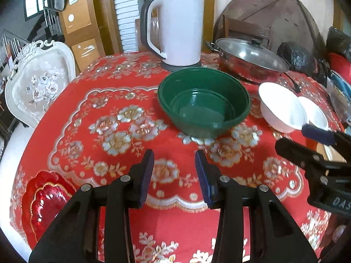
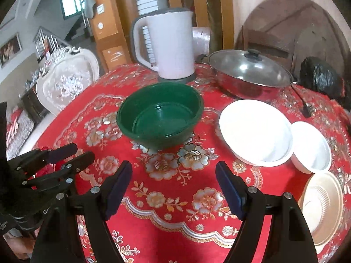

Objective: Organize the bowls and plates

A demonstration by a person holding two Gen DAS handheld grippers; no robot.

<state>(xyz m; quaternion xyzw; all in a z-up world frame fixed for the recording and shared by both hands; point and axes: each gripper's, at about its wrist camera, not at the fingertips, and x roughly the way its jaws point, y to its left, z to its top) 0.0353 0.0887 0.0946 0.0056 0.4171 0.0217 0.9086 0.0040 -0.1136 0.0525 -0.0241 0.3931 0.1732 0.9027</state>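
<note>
**Fingers hovering empty over the bench**

Both pairs of fingers are standing apart, gripping nothing: left fingers (image 1: 174, 175) narrowly parted, right fingers (image 2: 173, 188) wider. Beyond them, mid-frame, a green bowl (image 2: 160, 116) is sitting on the red bench (image 2: 175, 210); two white bowls (image 2: 256, 131) are touching at right, a cream plate (image 2: 322, 206) lower right.
</note>
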